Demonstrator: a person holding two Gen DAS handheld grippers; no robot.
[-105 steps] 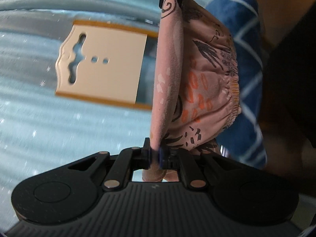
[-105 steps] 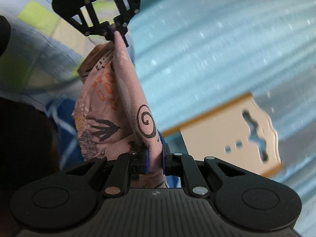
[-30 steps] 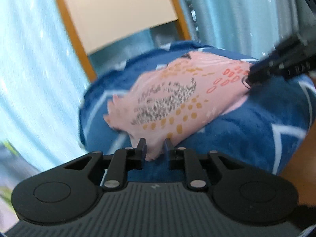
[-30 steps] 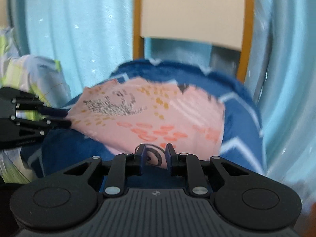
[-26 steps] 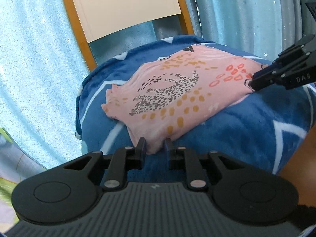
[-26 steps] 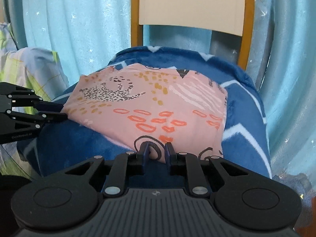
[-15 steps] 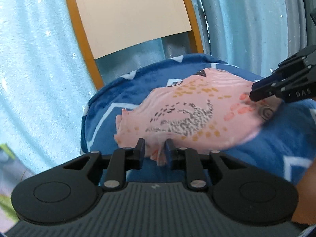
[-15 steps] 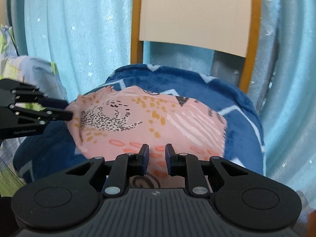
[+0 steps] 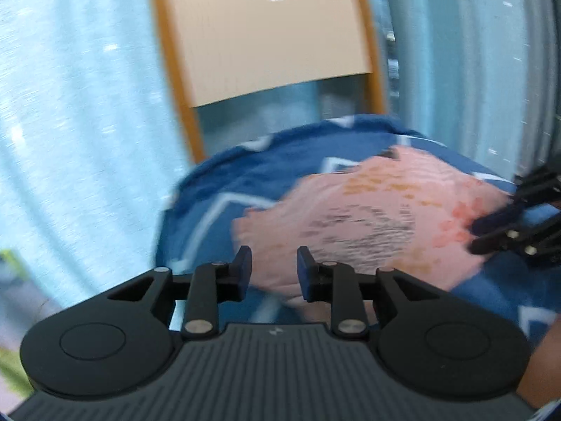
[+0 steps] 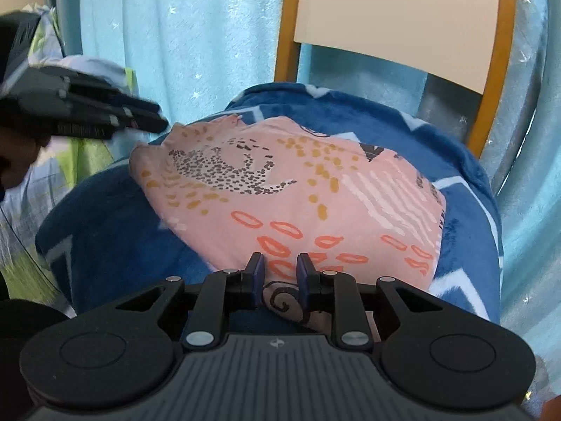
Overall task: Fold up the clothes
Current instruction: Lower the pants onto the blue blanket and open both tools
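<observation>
Left hand-held gripper [image 9: 272,267]: jaws spread, nothing between them; it hovers over the near-left edge of the pink garment [image 9: 378,224]; view blurred.
Right hand-held gripper [image 10: 279,277]: jaws parted a little, straddling the garment's near edge with its black spiral print; pinching or not cannot be told.
Pink garment: spread flat on the blue blanket [image 10: 115,231] covering the chair [image 10: 396,10] seat.
Writing: none readable.
Background: light-blue curtain [image 10: 196,35].
</observation>
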